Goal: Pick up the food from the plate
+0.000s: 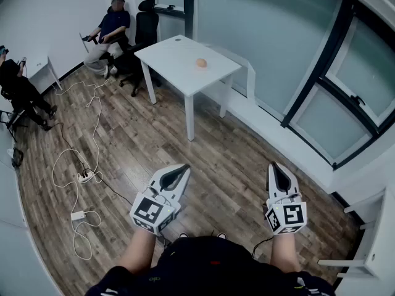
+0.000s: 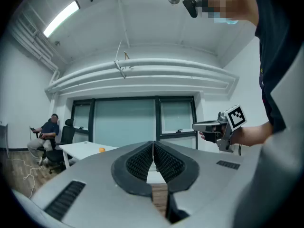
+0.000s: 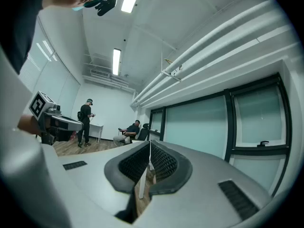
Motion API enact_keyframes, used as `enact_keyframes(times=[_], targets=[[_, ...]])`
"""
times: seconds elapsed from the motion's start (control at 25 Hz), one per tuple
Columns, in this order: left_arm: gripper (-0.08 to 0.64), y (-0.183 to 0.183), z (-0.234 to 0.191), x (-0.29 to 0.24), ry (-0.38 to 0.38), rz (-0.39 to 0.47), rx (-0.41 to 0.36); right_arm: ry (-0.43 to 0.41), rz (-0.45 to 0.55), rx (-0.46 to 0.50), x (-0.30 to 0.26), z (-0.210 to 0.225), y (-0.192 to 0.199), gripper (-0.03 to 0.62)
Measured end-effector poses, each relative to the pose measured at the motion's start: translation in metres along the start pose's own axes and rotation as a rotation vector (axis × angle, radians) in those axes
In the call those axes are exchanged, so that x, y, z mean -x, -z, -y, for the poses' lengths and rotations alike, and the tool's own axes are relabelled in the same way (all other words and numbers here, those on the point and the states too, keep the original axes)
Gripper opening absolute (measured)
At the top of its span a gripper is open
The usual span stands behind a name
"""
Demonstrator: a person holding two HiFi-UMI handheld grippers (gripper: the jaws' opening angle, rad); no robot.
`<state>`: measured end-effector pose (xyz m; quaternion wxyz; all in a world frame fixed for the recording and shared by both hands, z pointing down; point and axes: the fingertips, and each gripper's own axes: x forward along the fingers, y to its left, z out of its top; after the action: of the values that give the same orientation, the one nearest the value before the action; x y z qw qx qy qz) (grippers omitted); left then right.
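Note:
A small orange piece of food lies on a white table far across the room; no plate is discernible under it. The left gripper view shows the food as a tiny dot on the distant table. My left gripper is held level over the wooden floor, jaws shut and empty. My right gripper is beside it, also shut with nothing held. The left gripper view shows its own tips together and the right gripper off to the side. In the right gripper view the tips meet.
A seated person in a black office chair is left of the table. Another person stands at the far left by a small white desk. Cables and a power strip lie on the floor. Windows line the right wall.

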<state>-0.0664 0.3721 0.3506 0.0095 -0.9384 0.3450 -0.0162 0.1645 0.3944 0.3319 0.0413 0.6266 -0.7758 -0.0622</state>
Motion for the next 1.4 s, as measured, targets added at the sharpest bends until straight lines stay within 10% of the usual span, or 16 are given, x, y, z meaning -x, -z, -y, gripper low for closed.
enact_keyframes(times=[0.76, 1.4], targets=[[0.025, 0.004, 0.017, 0.001, -0.007, -0.02, 0.008, -0.019, 0.02, -0.052, 0.007, 0.003, 0.01, 0.029], [0.025, 0.011, 0.077, -0.062, -0.058, -0.044, -0.003, -0.06, -0.02, -0.09, 0.017, 0.092, 0.049, 0.029]])
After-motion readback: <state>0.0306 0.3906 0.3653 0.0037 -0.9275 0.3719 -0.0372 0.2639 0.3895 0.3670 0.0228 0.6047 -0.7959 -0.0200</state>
